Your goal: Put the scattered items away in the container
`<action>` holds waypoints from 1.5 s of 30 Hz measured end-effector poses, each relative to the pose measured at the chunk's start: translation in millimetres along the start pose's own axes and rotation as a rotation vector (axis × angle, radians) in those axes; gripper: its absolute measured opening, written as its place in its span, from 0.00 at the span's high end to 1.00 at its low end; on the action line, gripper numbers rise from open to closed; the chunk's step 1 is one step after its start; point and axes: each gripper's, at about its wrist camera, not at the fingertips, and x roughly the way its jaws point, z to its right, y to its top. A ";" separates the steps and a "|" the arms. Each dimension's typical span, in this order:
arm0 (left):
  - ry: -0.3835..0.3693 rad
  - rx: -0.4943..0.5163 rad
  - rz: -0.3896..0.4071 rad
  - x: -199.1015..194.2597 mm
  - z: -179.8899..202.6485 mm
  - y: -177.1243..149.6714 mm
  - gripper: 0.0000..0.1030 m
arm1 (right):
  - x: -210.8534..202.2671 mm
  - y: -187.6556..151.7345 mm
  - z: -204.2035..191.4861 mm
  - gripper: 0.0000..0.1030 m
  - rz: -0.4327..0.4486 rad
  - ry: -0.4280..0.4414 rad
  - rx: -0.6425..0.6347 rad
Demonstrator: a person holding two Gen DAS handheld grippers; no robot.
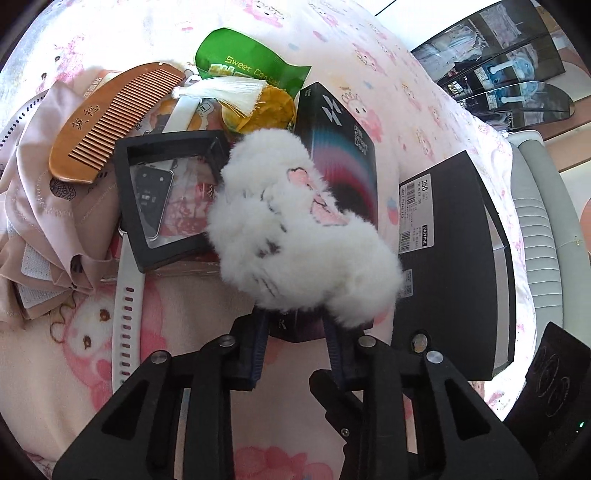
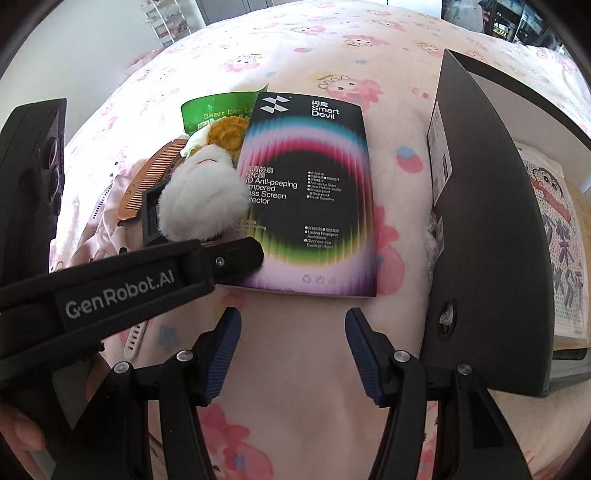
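Holding: the left gripper [image 1: 295, 321] has its fingers closed on the white fluffy toy [image 1: 295, 236], just ahead of the tips.
Right gripper [image 2: 291, 354]: fingers wide, empty, above the bed [image 2: 295, 369].
Container: black box [image 2: 484, 221], right of the fingers.
Risk: soft fur may slip out during the carry.

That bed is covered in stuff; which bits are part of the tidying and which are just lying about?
Part of the job: fluffy toy in the left tool, comb, snack bag, screen protector pack, watch strap, black box.

Just there: bedsheet, chair, shelves.
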 end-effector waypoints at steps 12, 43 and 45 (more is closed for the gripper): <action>0.068 -0.049 0.101 -47.2 -13.2 -34.4 0.76 | -14.2 -16.0 -0.8 0.46 -0.003 0.018 -0.051; 0.146 -0.048 0.093 -37.7 -21.2 -27.2 0.75 | 4.9 -10.4 8.5 0.46 -0.045 0.177 0.041; 0.165 -0.029 0.068 -36.2 -16.3 -33.0 0.74 | -0.6 -15.1 9.2 0.46 -0.055 0.185 0.030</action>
